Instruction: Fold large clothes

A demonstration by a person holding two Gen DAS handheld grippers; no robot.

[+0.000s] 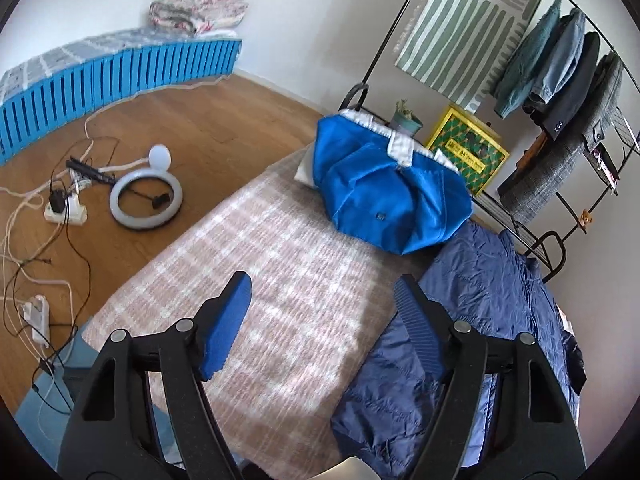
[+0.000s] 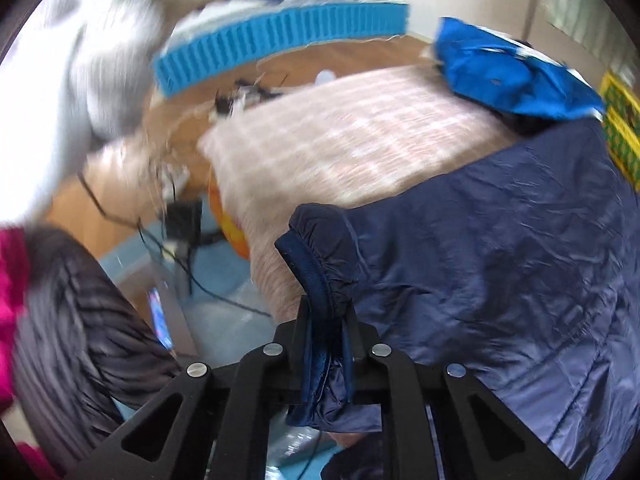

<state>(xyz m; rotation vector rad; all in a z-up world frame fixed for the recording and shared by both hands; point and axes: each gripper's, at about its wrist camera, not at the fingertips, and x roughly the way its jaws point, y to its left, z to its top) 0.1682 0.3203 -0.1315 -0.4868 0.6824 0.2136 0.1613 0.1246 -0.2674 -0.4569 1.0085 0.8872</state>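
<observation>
A navy puffer jacket [image 1: 472, 312] lies on a table covered with a pink checked cloth [image 1: 280, 264]. My left gripper [image 1: 324, 292] is open and empty above the cloth, its right finger at the jacket's left edge. My right gripper [image 2: 326, 316] is shut on the jacket's elastic sleeve cuff [image 2: 316, 264] and holds it up over the jacket body [image 2: 500, 248]. A bright blue garment [image 1: 384, 196] lies bunched at the far end of the table; it also shows in the right wrist view [image 2: 512, 72].
A clothes rack [image 1: 568, 92] with hanging jackets stands behind the table. On the wooden floor lie a ring light [image 1: 146, 200], power strips and cables [image 1: 64, 208]. A blue slatted bed [image 1: 120, 76] lines the far wall. A person's pink and dark clothing [image 2: 60, 312] is at left.
</observation>
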